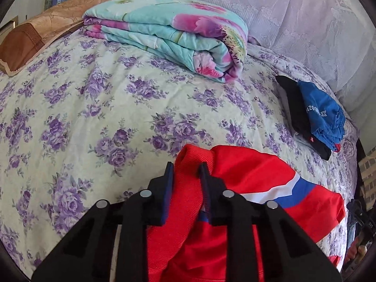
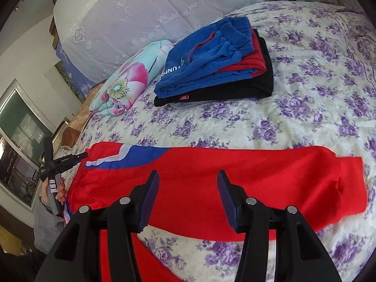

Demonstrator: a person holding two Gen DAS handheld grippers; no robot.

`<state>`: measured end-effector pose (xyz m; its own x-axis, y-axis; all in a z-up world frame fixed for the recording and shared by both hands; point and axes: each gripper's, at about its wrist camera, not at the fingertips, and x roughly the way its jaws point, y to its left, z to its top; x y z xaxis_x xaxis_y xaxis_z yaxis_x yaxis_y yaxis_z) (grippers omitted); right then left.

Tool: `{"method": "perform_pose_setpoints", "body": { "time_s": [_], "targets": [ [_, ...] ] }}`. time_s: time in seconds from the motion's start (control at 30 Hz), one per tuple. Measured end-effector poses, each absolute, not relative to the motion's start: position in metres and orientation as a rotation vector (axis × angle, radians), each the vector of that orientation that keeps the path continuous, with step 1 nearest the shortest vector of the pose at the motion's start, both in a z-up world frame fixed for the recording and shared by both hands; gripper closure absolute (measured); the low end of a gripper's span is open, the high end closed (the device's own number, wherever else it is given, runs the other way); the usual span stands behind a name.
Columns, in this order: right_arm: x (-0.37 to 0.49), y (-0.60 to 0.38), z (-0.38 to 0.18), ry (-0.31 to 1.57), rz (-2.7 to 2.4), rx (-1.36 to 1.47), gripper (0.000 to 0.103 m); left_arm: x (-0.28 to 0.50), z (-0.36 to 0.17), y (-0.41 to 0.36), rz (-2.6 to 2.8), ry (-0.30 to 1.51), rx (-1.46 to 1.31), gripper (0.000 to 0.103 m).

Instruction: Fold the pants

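- red pants (image 2: 211, 176) with a blue and white patch near one end lie across the near part of the bed (image 2: 305, 117), one leg stretched flat from side to side, another red part running down toward the near edge.
- left gripper (image 1: 186, 168) is clenched on a ribbed red band of the pants, the fabric bunched up between its two fingers and lifted off the bedspread.
- right gripper (image 2: 186, 176) hangs over the flat leg with its fingers spread wide; nothing sits between them.
- in the right wrist view the left gripper shows at the far left end of the pants, by the blue and white patch, with the person's hand (image 2: 58, 188) around its handle.
- beyond the pants, a stack of folded clothes (image 2: 216, 61), blue on top, red under it, black at the bottom, rests on the purple-flowered bedspread.
- just beside that stack lies a folded quilt (image 1: 169, 35), turquoise with pink flowers.
- a brown pillow (image 1: 47, 30) sits past the quilt, and a white lace cover (image 1: 282, 11) drapes behind the bed.
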<state>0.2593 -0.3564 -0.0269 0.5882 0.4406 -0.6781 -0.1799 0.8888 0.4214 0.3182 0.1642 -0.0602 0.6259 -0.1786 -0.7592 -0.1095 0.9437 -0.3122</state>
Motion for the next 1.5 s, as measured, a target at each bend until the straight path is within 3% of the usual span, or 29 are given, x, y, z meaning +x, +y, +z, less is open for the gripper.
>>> {"method": "perform_pose_setpoints", "body": {
  "time_s": [0.07, 0.7, 0.77, 0.83, 0.9, 0.97, 1.07, 1.3, 1.5],
  "targets": [
    [0.277, -0.348, -0.031, 0.888, 0.391, 0.31, 0.052, 0.315, -0.058, 0.17, -0.039, 0.864, -0.357, 0.093],
    [0.376, -0.279, -0.079, 1.041, 0.698, -0.129, 0.052, 0.323, -0.087, 0.188, -0.03, 0.895, -0.433, 0.093],
    [0.377, -0.278, -0.085, 1.047, 0.701, -0.146, 0.057, 0.324, -0.088, 0.188, -0.018, 0.9, -0.431, 0.093],
    [0.374, -0.28, -0.086, 1.031, 0.701, -0.143, 0.07, 0.326, -0.091, 0.189, -0.006, 0.911, -0.429, 0.093],
    [0.37, -0.281, -0.083, 1.028, 0.708, -0.125, 0.092, 0.327, -0.093, 0.19, -0.001, 0.919, -0.437, 0.095],
    [0.363, -0.281, -0.08, 1.007, 0.692, -0.139, 0.097, 0.327, -0.092, 0.191, 0.004, 0.914, -0.437, 0.098],
    [0.351, -0.282, -0.07, 0.98, 0.671, -0.124, 0.099, 0.325, -0.088, 0.189, 0.002, 0.895, -0.423, 0.103],
    [0.322, -0.281, -0.041, 0.923, 0.64, -0.104, 0.099, 0.32, -0.065, 0.185, -0.034, 0.827, -0.428, 0.103],
    [0.302, -0.275, -0.026, 0.899, 0.626, -0.117, 0.099, 0.33, -0.069, 0.181, -0.088, 0.887, -0.489, 0.103]
  ]
}}
